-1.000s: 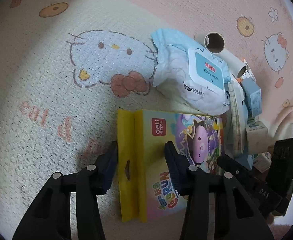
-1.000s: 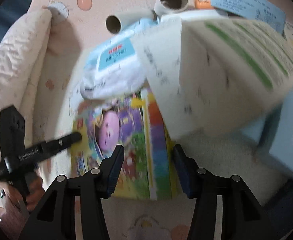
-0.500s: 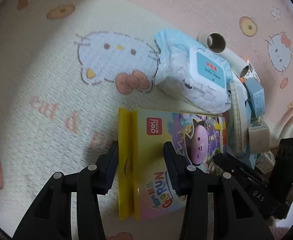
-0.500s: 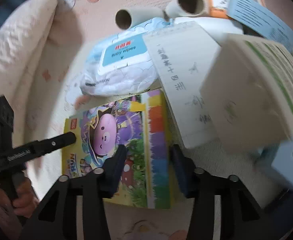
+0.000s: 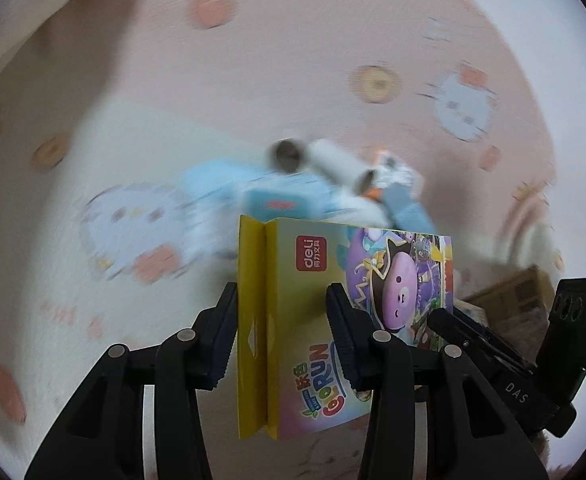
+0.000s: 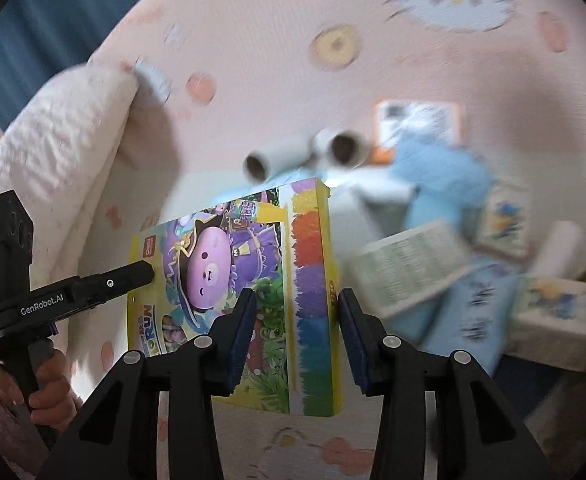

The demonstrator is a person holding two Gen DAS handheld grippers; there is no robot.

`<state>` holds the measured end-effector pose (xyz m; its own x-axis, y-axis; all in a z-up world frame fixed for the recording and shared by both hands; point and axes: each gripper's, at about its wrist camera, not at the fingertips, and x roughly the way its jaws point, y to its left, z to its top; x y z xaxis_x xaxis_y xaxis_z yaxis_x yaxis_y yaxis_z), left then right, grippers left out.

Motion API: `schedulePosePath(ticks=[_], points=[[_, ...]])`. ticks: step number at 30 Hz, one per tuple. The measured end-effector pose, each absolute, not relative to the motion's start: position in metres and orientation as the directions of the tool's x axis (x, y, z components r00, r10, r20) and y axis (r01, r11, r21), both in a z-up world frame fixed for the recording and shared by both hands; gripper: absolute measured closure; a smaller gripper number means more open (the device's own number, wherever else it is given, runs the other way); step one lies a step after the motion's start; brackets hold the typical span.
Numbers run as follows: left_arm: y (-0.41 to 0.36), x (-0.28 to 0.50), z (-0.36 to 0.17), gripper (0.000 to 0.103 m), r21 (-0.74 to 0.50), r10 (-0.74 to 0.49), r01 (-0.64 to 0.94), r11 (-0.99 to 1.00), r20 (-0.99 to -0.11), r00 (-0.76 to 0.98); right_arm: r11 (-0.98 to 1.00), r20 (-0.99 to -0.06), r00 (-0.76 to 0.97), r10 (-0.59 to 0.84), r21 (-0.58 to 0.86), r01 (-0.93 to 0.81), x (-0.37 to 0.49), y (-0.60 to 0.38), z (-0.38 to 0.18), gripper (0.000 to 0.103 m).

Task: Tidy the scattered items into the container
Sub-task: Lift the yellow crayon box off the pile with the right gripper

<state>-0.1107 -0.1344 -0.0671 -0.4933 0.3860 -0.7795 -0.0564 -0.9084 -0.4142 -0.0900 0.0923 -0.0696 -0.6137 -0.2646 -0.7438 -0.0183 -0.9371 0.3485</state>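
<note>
Left wrist view: the left claw clamps the yellow spine edge of the colouring box; the right claw grips its opposite rainbow-striped edge, one claw per side probably to keep the broad, flat box level; it hangs clear of the play mat, above the blurred clutter; no container is clearly identifiable.

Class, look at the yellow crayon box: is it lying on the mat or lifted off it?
Lifted. Both tongs, left and right, clamp the crayon box by opposite ends, and it hangs above the blurred mat.
</note>
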Motion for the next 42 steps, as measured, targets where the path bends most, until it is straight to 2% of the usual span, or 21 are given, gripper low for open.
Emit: schedulePosePath(ticks=[5,12,16,22,29,35,37,42], points=[[-0.081,-0.133,-0.053,0.056,-0.421,0.456,-0.185,-0.888,-0.761,-0.462,-0.921,-0.731,-0.657,-0.187,0.364,-0.143,-0.068,0.148,-0.059,0.063],[-0.023,-0.157,-0.048,0.056,-0.323,0.441,-0.328,-0.888,-0.8,-0.406,-0.887,-0.755,-0.638,-0.151,0.389,-0.249,-0.067,0.188,-0.08,0.063],[-0.012,-0.174,-0.063,0.063,-0.31,0.409,-0.309,-0.899,-0.846,-0.342,-0.866,-0.773,-0.612,-0.167,0.412,-0.284,-0.072,0.2,-0.098,0.063],[-0.013,-0.188,-0.077,0.063,-0.331,0.402,-0.265,-0.906,-0.868,-0.291,-0.863,-0.78,-0.593,-0.198,0.426,-0.272,-0.079,0.208,-0.11,0.063],[-0.018,-0.201,-0.084,0.059,-0.386,0.433,-0.238,-0.891,-0.88,-0.195,-0.873,-0.837,-0.481,-0.26,0.417,-0.252,-0.09,0.211,-0.109,0.062],[-0.009,-0.203,-0.087,0.057,-0.362,0.414,-0.258,-0.896,-0.891,-0.186,-0.81,-0.811,-0.481,-0.332,0.507,-0.296,-0.069,0.221,-0.108,0.062],[-0.004,-0.204,-0.087,0.056,-0.352,0.407,-0.269,-0.897,-0.894,-0.189,-0.828,-0.826,-0.473,-0.308,0.477,-0.294,-0.072,0.219,-0.111,0.062],[-0.003,-0.206,-0.087,0.053,-0.329,0.387,-0.282,-0.901,-0.903,-0.186,-0.82,-0.825,-0.471,-0.311,0.484,-0.305,-0.078,0.217,-0.117,0.052]])
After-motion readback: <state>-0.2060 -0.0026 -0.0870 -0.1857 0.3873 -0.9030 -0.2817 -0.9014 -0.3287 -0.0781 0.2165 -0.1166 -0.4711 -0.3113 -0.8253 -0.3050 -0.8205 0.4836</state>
